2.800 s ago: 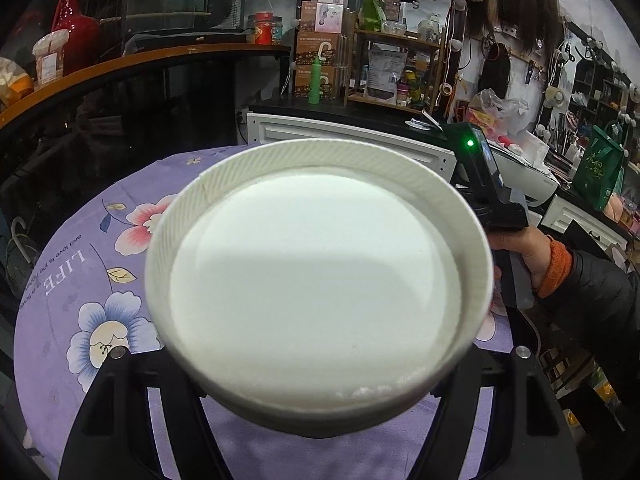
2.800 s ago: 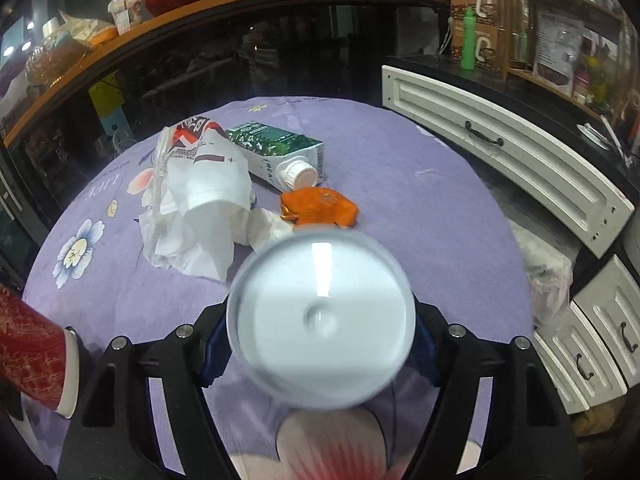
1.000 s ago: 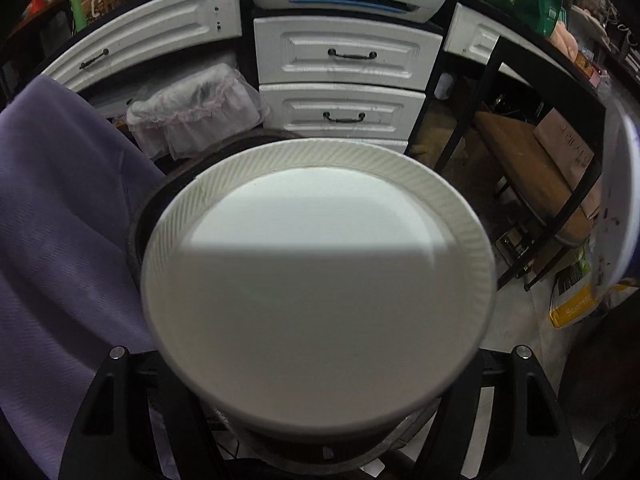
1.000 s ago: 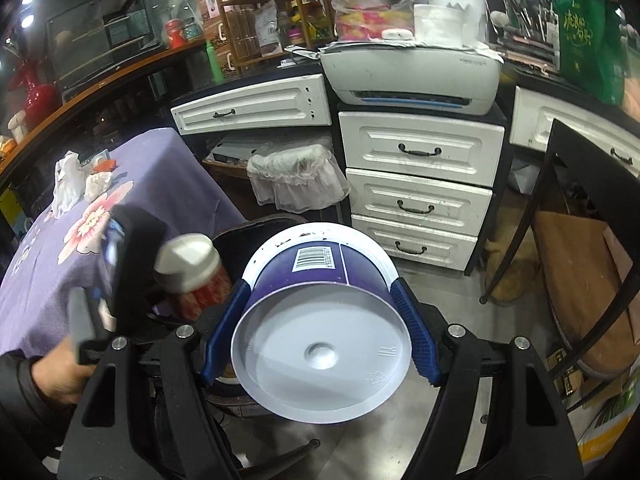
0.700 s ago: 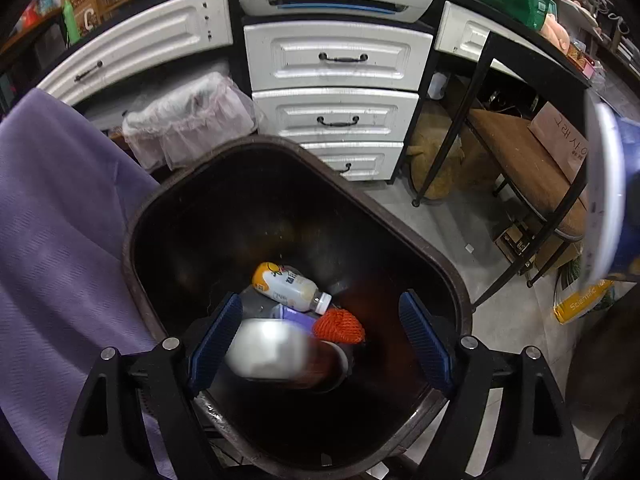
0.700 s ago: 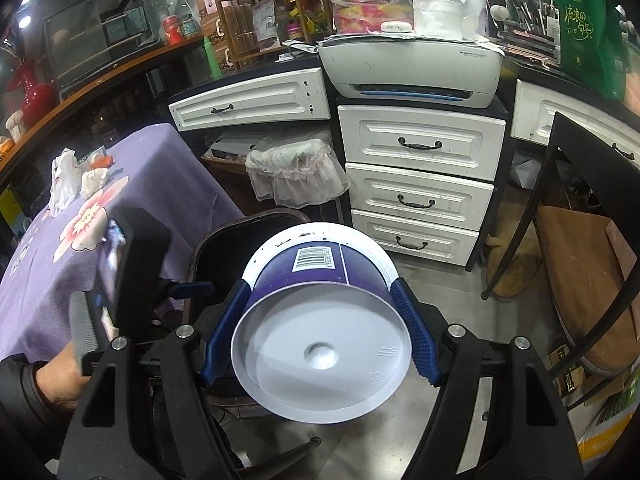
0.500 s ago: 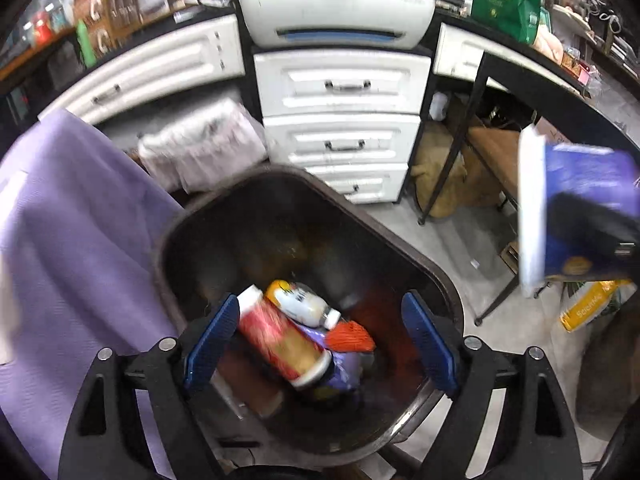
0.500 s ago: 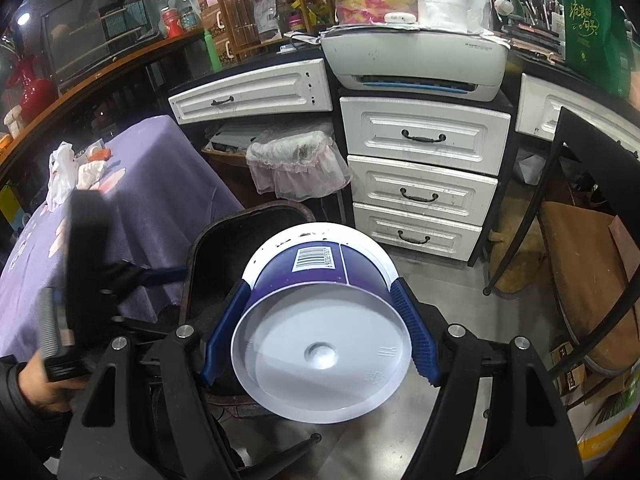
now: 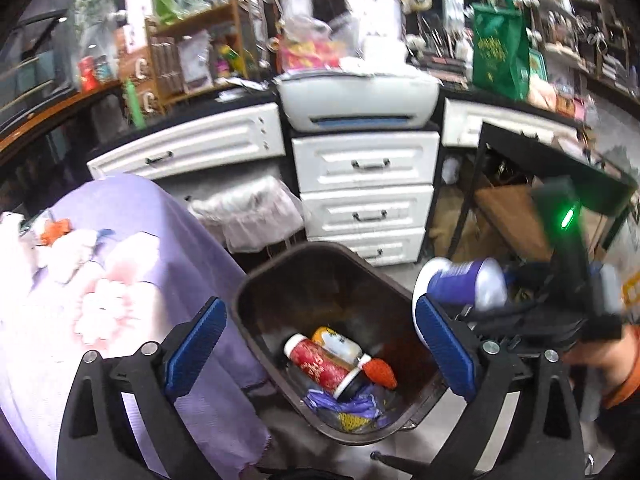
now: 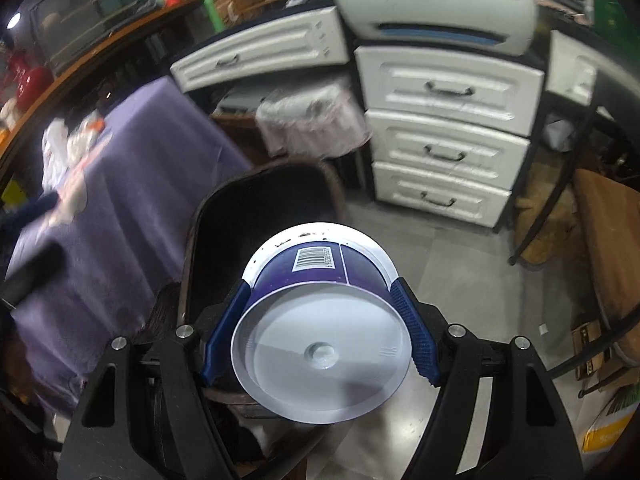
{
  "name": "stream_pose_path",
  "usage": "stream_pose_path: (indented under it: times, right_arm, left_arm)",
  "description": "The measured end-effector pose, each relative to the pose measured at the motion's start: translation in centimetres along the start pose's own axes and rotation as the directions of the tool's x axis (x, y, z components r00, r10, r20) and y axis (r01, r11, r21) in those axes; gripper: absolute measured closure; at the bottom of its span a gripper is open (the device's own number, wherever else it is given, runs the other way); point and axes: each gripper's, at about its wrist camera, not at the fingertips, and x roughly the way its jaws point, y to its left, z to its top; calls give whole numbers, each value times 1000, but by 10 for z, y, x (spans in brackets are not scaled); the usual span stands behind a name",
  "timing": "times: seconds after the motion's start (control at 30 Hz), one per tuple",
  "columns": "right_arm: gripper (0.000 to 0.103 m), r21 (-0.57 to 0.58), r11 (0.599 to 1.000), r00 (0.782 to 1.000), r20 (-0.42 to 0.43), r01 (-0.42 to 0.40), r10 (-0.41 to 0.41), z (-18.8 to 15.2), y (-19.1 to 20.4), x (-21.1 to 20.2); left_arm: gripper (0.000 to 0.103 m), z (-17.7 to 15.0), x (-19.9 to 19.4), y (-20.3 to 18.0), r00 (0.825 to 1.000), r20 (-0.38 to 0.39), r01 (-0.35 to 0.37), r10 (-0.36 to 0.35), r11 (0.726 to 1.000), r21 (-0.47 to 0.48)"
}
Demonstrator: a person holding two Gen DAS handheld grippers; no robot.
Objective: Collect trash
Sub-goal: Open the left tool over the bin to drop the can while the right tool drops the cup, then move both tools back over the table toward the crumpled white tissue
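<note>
A dark trash bin stands on the floor beside the purple-clothed table. In it lie a red paper cup, a small bottle, an orange scrap and purple wrappers. My left gripper is open and empty above the bin. My right gripper is shut on a purple and white cup, held on its side just right of the bin; this cup also shows in the left wrist view.
White drawers with a printer on top stand behind the bin. A bag-lined basket sits by the table. More trash lies on the table. A black-framed desk is at the right.
My left gripper opened and dropped the red cup into the bin, then drew back. My right gripper, still holding the purple cup, moved closer to the bin.
</note>
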Motion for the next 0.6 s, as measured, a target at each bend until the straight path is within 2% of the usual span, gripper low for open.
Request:
stream_pose_path:
  times: [0.17, 0.3, 0.6]
  right_arm:
    - [31, -41, 999, 997, -66, -30, 28, -1, 22, 31]
    - [31, -82, 996, 994, -106, -28, 19, -1, 38, 54]
    - [28, -91, 996, 985, -175, -6, -10, -5, 43, 86]
  left_arm:
    - [6, 1, -12, 10, 999, 18, -31, 31, 999, -24]
    - [6, -2, -19, 15, 999, 29, -40, 41, 998, -39]
    - [6, -3, -29, 22, 998, 47, -46, 49, 997, -57]
